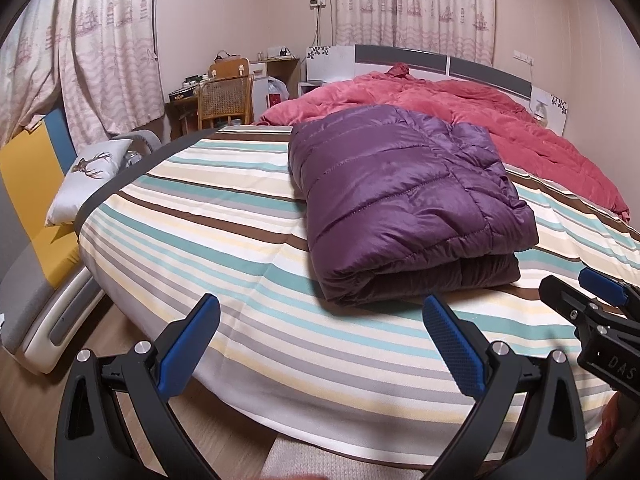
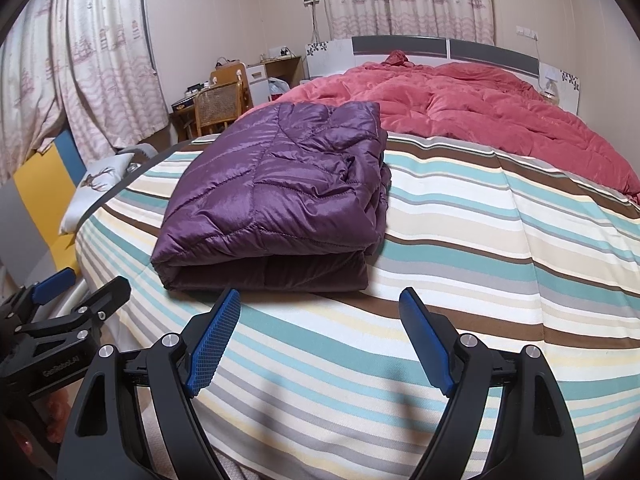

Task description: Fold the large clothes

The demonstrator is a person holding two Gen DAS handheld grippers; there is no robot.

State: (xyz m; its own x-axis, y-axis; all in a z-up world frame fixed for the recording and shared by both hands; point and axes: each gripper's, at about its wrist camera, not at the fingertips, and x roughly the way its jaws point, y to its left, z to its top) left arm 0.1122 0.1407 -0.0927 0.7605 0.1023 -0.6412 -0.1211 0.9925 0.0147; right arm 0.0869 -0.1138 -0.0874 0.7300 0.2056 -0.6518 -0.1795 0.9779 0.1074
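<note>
While we hover both grippers, left gripper [image 1: 320, 312] & right gripper [image 2: 320, 306] jaws spread, empty, the folded purple jacket [image 1: 404, 200] lies mid-frame on the striped bedsheet [image 1: 224, 248], fold edge toward us, long axis running up-frame toward the red duvet [image 1: 500, 120].

My left gripper [image 1: 320, 320] and right gripper [image 2: 320, 312] are matt black plastic with blue, rough-textured pads [image 1: 454, 350]. The quilted purple jacket [image 1: 400, 200] shines glossy. The striped sheet [image 2: 480, 260] is matt woven cloth.
</note>
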